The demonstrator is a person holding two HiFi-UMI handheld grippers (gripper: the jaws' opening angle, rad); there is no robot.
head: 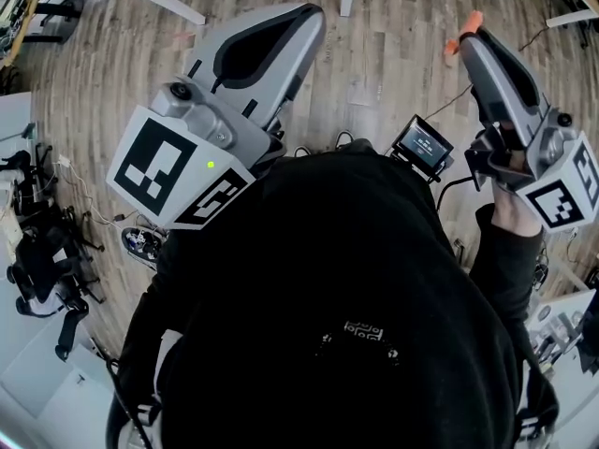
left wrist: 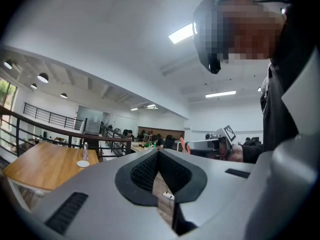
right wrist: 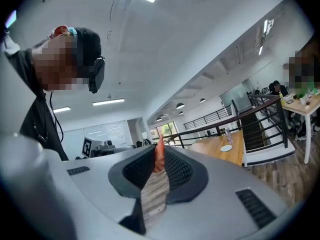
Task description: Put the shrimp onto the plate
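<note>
At upper right, shrimp [head: 465,28] is pinched in right gripper [right wrist: 159,151]; left gripper [head: 312,15] is pressed together, empty; a firm, level grip is advised.

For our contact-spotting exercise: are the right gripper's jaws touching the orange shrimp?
Touching. The right gripper view shows the shrimp pinched between the jaws of the right gripper, pressed on both sides.

shrimp [head: 465,32] look: orange, slim, tapering to a point
shrimp pose: upright, tip poking above the jaw tips
shrimp place: pinched by right hand-held gripper [right wrist: 158,157], 1 o'clock in head view
</note>
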